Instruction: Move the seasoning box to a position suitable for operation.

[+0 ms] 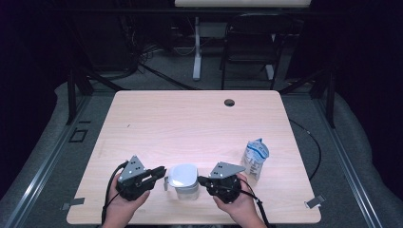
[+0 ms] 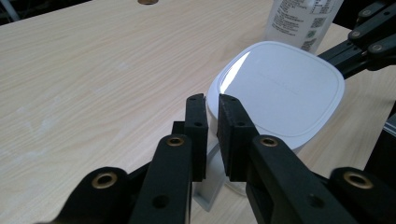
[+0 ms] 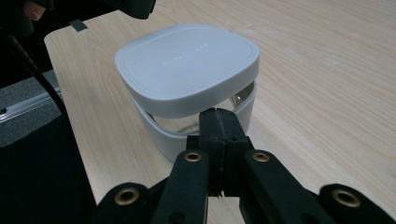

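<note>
I am holding a gripper on each side of the white lidded jar (image 1: 183,180), which is sitting near the table's (image 1: 190,118) front edge, with a crumpled bottle (image 1: 255,157) standing off to its right.

My right gripper (image 3: 219,116) is pressed fully together with nothing between its pads, its tip resting just at the jar's lower band, as if bracing it.

My left gripper (image 2: 212,105) is standing slightly parted, a narrow gap showing between the pads, and they are pinching nothing. Its tips are lying right at the lid's (image 2: 280,88) edge, above a grey handle (image 2: 210,179) on the jar's side. Whether a pad is touching the lid rim I cannot quite tell from here.

I judge that I am lining up to take the lid off. Next, the left jaws need to widen and bite the lid's rim, or the handle, while the right steadies the base so the jar does not slide.
</note>
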Motion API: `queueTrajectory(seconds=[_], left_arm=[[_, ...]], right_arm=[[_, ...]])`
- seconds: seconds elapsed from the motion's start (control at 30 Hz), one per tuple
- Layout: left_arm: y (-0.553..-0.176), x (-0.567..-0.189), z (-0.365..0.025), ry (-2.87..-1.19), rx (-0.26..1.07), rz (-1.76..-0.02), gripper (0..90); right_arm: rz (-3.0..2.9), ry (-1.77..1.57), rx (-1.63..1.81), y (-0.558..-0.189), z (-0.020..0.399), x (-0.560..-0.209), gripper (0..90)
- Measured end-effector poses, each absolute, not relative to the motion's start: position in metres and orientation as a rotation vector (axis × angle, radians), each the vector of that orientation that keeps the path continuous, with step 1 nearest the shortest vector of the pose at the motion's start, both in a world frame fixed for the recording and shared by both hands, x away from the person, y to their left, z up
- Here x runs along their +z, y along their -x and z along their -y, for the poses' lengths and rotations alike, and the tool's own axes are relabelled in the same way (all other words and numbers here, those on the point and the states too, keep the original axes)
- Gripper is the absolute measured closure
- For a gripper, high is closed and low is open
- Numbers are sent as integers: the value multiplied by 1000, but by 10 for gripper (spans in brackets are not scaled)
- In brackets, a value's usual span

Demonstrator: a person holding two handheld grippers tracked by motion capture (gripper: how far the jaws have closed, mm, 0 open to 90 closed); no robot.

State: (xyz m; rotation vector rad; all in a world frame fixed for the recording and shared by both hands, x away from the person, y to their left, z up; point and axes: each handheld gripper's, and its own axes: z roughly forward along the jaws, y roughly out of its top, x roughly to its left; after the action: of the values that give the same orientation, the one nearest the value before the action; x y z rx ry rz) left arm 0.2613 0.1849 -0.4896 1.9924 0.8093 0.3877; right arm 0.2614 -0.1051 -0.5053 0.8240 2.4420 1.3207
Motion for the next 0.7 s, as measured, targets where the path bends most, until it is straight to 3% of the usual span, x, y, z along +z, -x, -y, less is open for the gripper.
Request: queueTrajectory(seconds=[0.7], left_arm=[[-258,-497,-202,-1979,397,-856,717]], right_arm=[[-2451,-805,1291,-263,100,-497,895]])
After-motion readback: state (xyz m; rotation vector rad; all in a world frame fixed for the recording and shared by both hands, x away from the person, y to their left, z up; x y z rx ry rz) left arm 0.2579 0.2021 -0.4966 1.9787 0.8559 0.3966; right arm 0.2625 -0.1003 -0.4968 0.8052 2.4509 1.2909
